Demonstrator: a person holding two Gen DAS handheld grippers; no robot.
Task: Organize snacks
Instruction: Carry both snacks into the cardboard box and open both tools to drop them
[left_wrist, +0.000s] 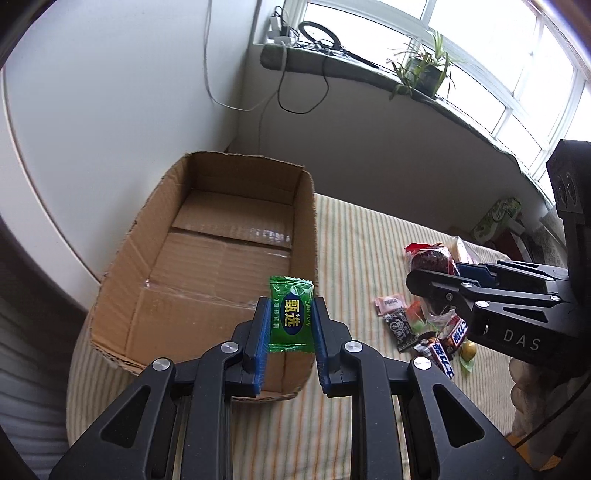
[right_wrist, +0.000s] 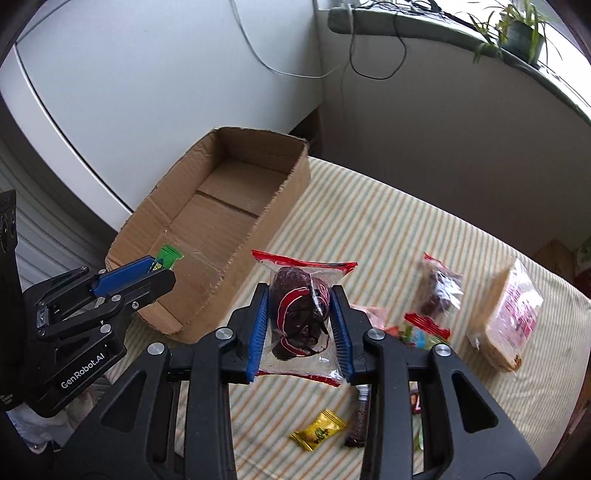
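Over the cardboard box (left_wrist: 207, 258), left gripper (left_wrist: 290, 314) pinching green candy (left_wrist: 291, 314), right gripper (right_wrist: 300, 314) clamping red-edged clear date packet (right_wrist: 301, 317).

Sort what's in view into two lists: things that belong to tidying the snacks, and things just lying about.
Part of the job:
cardboard box, nothing in it
green candy in left gripper
dark snack pack in right gripper
loose snacks on the striped cloth
yellow candy

Just lying about:
potted plant
cables
windowsill

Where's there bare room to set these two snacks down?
The cardboard box floor is bare throughout. The striped cloth between the box's right wall and the loose snacks is free too. It is crowded around the snack pile at the right.
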